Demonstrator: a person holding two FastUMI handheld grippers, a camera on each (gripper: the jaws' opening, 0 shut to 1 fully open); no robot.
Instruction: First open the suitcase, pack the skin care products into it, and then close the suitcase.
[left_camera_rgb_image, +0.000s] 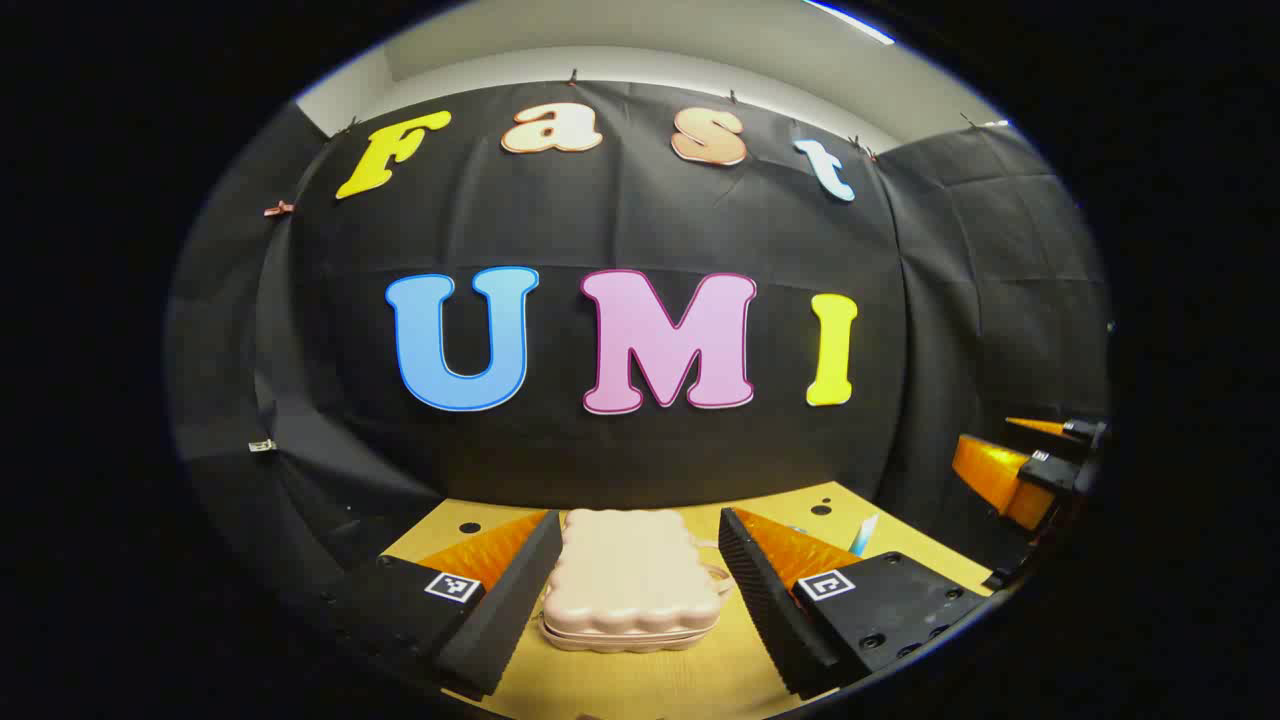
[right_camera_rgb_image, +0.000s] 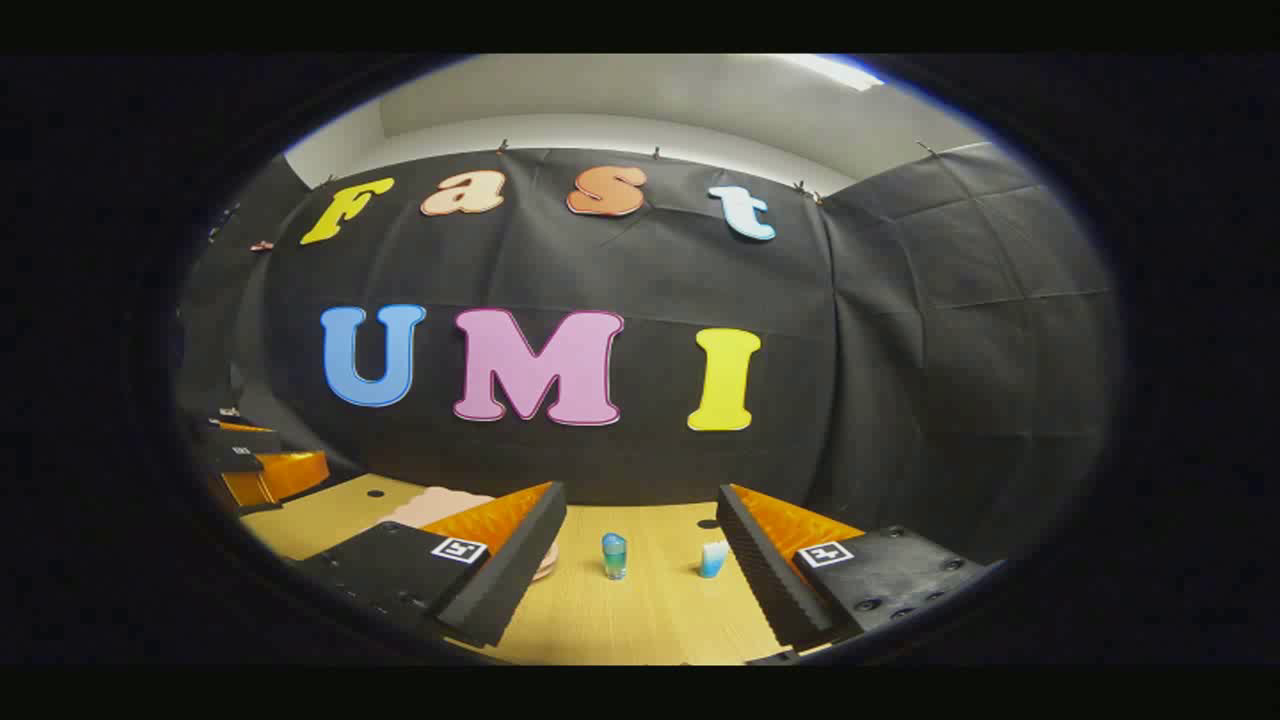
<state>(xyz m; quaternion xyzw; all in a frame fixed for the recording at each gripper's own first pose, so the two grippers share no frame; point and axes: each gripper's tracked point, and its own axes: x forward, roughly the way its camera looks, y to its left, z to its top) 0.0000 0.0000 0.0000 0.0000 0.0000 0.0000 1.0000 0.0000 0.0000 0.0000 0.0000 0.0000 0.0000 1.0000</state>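
Note:
A small pale pink suitcase (left_camera_rgb_image: 627, 580) with a wavy rim lies flat and closed on the wooden table (left_camera_rgb_image: 640, 685), its handle toward the right. My left gripper (left_camera_rgb_image: 640, 640) stands open just in front of it, a finger on each side and apart from it. In the right gripper view, a small blue-green bottle (right_camera_rgb_image: 614, 555) stands upright on the table, and a pale blue tube (right_camera_rgb_image: 714, 559) stands to its right, close to the right finger. My right gripper (right_camera_rgb_image: 632, 605) is open with nothing between its fingers. The suitcase's edge (right_camera_rgb_image: 430, 505) shows behind its left finger.
The black cloth wall closes off the table's far side. The right gripper (left_camera_rgb_image: 1030, 465) hangs at the right edge of the left gripper view; the left gripper (right_camera_rgb_image: 255, 460) at the left edge of the right gripper view. Small dark holes (left_camera_rgb_image: 470, 527) dot the tabletop.

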